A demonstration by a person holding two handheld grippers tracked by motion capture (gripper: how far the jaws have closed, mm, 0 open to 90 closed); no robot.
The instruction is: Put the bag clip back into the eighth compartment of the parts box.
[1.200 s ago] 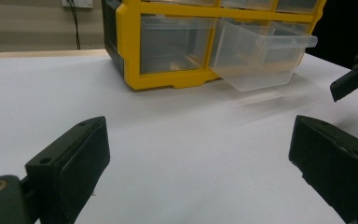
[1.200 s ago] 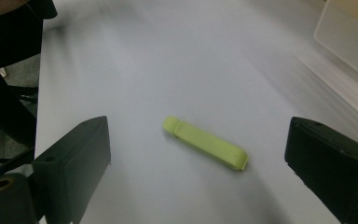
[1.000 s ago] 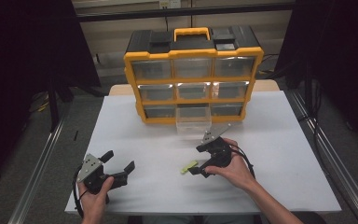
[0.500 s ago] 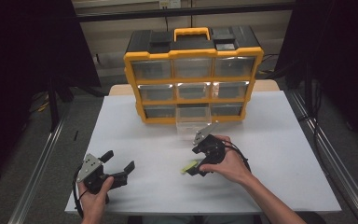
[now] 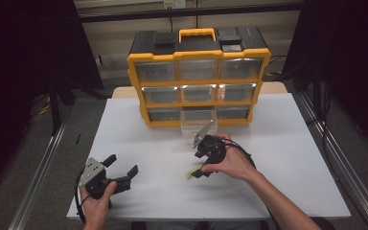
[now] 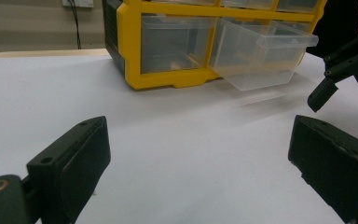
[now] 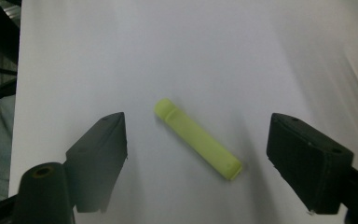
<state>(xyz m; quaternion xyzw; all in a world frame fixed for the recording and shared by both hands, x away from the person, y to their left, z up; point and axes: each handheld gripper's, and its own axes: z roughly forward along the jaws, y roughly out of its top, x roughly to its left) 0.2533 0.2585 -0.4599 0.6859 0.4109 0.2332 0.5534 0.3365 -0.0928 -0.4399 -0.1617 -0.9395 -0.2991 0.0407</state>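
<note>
White table [image 5: 287, 158] carries a yellow drawer organizer [image 5: 199, 76] at its far edge, one clear drawer [image 6: 261, 56] pulled out at the bottom row, and a yellow-green marker [image 7: 198, 138] lying flat near that drawer's front.

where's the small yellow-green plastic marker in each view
High view: the small yellow-green plastic marker lies on the white table, just left of the right gripper.
Left gripper view: not in it.
Right gripper view: centre, lying diagonally between the open jaws.
Shared landmark: the white table.
</note>
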